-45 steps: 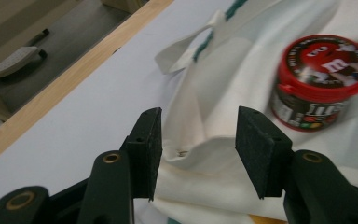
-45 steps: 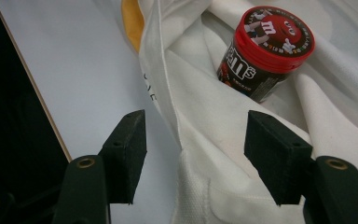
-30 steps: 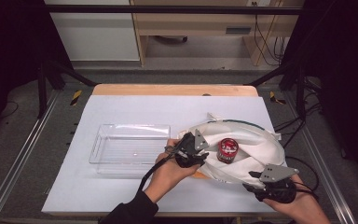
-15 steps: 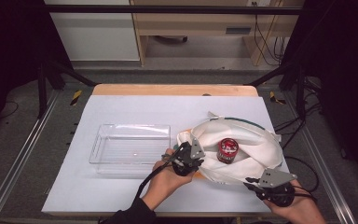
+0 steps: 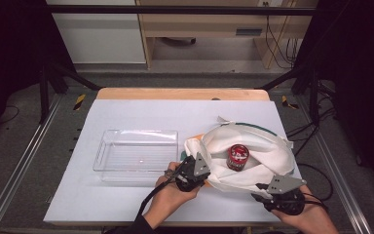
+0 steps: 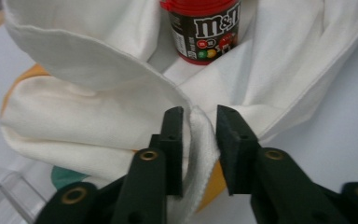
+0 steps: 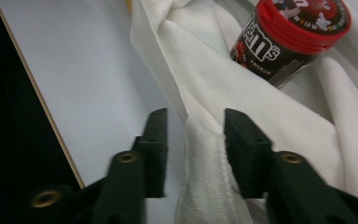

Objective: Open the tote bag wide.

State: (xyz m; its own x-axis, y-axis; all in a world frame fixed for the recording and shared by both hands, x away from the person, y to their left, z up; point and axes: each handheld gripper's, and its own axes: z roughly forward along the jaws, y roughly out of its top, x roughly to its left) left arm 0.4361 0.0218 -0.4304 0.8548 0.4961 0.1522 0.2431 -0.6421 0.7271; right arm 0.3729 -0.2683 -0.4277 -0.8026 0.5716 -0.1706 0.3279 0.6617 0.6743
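Observation:
A white cloth bag lies open at the right of the table, with a red-lidded M&M's can standing in it. My left gripper is at the bag's left rim. In the left gripper view its jaws pinch a thick fold of the bag below the can. My right gripper sits at the bag's near right edge. In the right gripper view its jaws straddle a woven strap, with a gap between the strap and the left jaw. The can lies beyond.
A clear plastic tray stands left of the bag, close to my left hand. Something orange and teal peeks out from under the cloth. The table's near edge is just beside the right gripper.
Both grippers have drawn back toward the table's near edge, the left one with the bag's rim in it. The can has stayed where it was.

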